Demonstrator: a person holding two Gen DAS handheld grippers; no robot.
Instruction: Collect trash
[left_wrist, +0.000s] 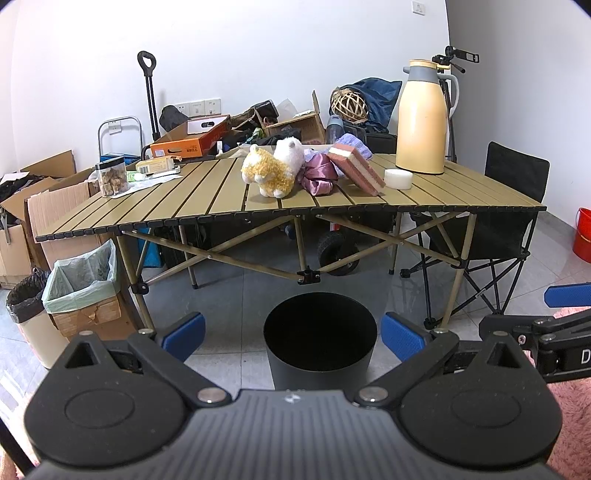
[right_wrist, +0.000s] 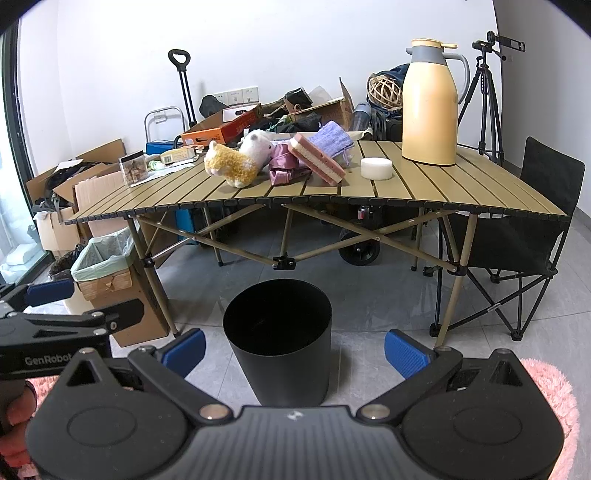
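Left gripper (left_wrist: 293, 334): held low over the grey tiled floor, jaws spread wide, nothing between the blue pads (left_wrist: 183, 330). Right gripper (right_wrist: 294, 349): likewise held low, jaws spread wide and empty; its blue-tipped finger also shows at the right edge of the left wrist view. Black cylindrical bin (left_wrist: 320, 341): stands upright on the floor in front of the desk, framed between the fingers of each gripper in both views; interior dark, contents cannot be told. Folding slatted desk (left_wrist: 207, 201): olive-tan top on crossed legs. On the desk, centre: yellow-and-white plush toy (left_wrist: 267, 173) with a white plush toy (left_wrist: 290, 149) just behind it, touching a crumpled mauve satin cloth (left_wrist: 319, 175); a pink-and-cream layered sponge block (left_wrist: 356, 168) leans tilted against a lilac knitted cloth (left_wrist: 351, 144). Near the sponge, to the right: a white round puck-shaped item (left_wrist: 398, 178), and behind it a tall cream thermos jug (left_wrist: 423, 118) with grey lid, upright. Desk, far left corner: a clear jar with black lid (left_wrist: 112, 176) holding brown chunks, beside papers and a small box. Floor, left of the desk: a cardboard box lined with a pale green bag (left_wrist: 79, 282), and a cream bin with a black liner (left_wrist: 27, 314). Right of the desk: a black folding chair (left_wrist: 513, 206).
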